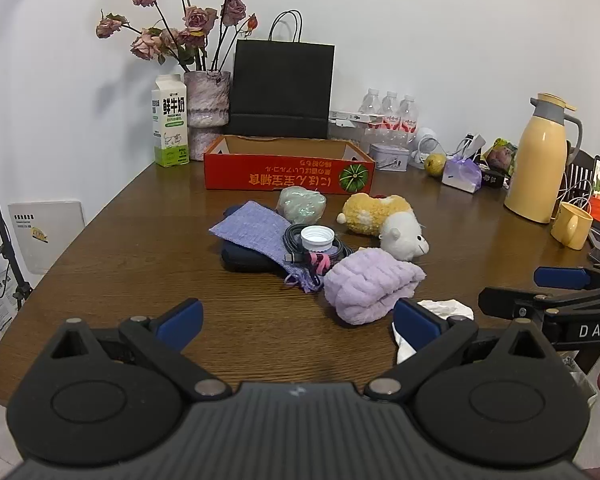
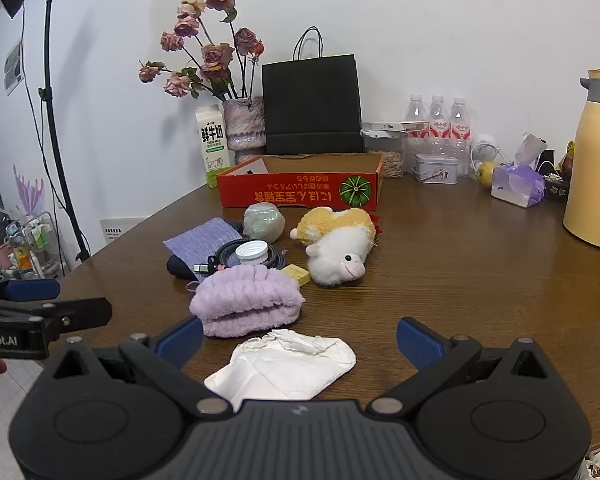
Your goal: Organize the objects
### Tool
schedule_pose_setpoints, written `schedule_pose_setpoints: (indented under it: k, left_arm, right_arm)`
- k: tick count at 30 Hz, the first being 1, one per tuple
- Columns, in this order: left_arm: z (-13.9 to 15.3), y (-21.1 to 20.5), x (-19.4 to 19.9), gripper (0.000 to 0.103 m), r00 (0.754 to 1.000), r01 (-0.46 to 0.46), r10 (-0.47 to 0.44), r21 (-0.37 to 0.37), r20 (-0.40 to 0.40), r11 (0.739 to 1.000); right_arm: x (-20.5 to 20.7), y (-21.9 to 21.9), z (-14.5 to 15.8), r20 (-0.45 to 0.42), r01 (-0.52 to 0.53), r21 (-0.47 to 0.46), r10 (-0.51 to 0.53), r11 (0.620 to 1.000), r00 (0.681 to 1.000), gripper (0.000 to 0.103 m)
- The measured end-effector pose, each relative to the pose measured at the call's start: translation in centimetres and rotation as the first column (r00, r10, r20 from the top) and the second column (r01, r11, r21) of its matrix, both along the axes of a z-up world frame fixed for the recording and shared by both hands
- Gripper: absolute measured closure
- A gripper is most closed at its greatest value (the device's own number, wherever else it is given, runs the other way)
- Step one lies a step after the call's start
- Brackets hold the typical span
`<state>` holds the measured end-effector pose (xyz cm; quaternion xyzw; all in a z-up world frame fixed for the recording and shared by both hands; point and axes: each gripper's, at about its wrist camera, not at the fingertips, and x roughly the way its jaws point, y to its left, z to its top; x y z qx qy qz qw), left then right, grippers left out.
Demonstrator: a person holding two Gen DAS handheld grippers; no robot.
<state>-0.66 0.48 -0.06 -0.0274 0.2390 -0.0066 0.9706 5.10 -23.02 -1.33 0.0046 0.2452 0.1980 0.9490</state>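
A pile of loose things lies mid-table: a folded lilac fluffy towel (image 1: 370, 290) (image 2: 247, 305), a crumpled white tissue (image 2: 288, 364) (image 1: 446, 307), a yellow-and-white plush sheep (image 1: 384, 220) (image 2: 338, 242), a lilac cloth (image 1: 252, 228), a coiled cable with a white cap (image 1: 317, 239) (image 2: 252, 253), and a pale green wrapped ball (image 1: 301, 204). An open red cardboard box (image 1: 288, 174) (image 2: 300, 190) stands behind them. My left gripper (image 1: 296, 320) is open and empty, short of the towel. My right gripper (image 2: 300, 340) is open and empty, just above the tissue.
Along the wall stand a milk carton (image 1: 170, 122), a vase of dried roses (image 1: 206, 114), a black paper bag (image 1: 282, 88), water bottles (image 1: 390, 114) and a tin (image 1: 389, 157). A yellow thermos (image 1: 540, 160) and yellow mug (image 1: 571, 225) stand at the right.
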Motion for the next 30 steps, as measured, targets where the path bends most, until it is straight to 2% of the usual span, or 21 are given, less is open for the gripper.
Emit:
schedule_pose_setpoints:
  k: [30]
  left_arm:
    - [-0.29,-0.04,-0.54,0.000,1.000,0.020,-0.020,-0.028,0.007,0.999]
  right_arm:
    - [-0.33,-0.10,-0.09,0.004,0.005,0.000,-0.005,1.000,1.000,0.000]
